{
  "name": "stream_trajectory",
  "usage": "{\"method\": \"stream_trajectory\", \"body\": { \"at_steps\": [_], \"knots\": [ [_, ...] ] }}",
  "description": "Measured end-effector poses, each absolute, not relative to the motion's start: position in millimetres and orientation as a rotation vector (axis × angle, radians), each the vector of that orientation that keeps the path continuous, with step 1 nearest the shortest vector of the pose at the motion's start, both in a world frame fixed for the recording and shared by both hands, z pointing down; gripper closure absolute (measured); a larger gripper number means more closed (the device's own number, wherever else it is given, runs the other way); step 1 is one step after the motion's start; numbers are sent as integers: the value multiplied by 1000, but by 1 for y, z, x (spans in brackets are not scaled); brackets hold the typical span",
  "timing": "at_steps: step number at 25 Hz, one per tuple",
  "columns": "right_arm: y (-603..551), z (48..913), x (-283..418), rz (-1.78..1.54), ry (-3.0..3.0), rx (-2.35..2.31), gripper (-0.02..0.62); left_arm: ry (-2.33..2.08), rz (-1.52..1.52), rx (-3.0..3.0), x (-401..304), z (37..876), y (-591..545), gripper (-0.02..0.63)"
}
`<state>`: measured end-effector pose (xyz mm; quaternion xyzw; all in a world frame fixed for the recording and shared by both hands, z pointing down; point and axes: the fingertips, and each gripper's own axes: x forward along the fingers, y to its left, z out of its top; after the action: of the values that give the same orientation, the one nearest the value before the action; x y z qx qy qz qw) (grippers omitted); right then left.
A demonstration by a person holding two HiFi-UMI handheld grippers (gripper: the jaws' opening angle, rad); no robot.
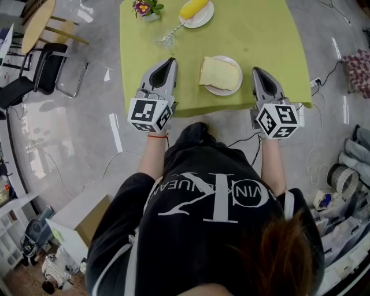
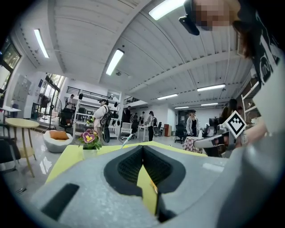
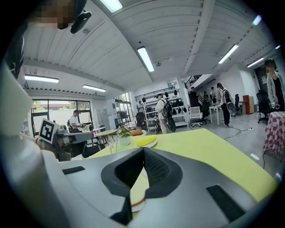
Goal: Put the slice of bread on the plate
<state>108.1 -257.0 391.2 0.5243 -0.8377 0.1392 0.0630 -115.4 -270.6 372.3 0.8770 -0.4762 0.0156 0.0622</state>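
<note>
Jaws closed on nothing, the left gripper [image 1: 170, 60] at nine o'clock and right gripper [image 1: 255, 70] at three could, swinging inward, knock the plate [image 1: 223, 91] and bread [image 1: 219, 73] off the table [image 1: 260, 40] edge.

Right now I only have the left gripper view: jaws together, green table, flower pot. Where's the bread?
Observer: The slice of bread lies on the plate, near the table's near edge.
Operator: Right gripper carrying anything?
Observer: No. The right gripper has its jaws together with nothing between them.
Operator: Other plates?
Observer: A second plate at the far edge holds a yellow food item.
</note>
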Motion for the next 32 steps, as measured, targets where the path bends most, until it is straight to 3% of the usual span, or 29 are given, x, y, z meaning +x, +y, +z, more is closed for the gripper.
{"method": "stream_trajectory", "body": {
  "at_steps": [32],
  "knots": [
    [-269, 336, 108, 189, -2697, 1605, 594, -1621, -36, 2686, -128, 320, -284, 598]
  ]
}}
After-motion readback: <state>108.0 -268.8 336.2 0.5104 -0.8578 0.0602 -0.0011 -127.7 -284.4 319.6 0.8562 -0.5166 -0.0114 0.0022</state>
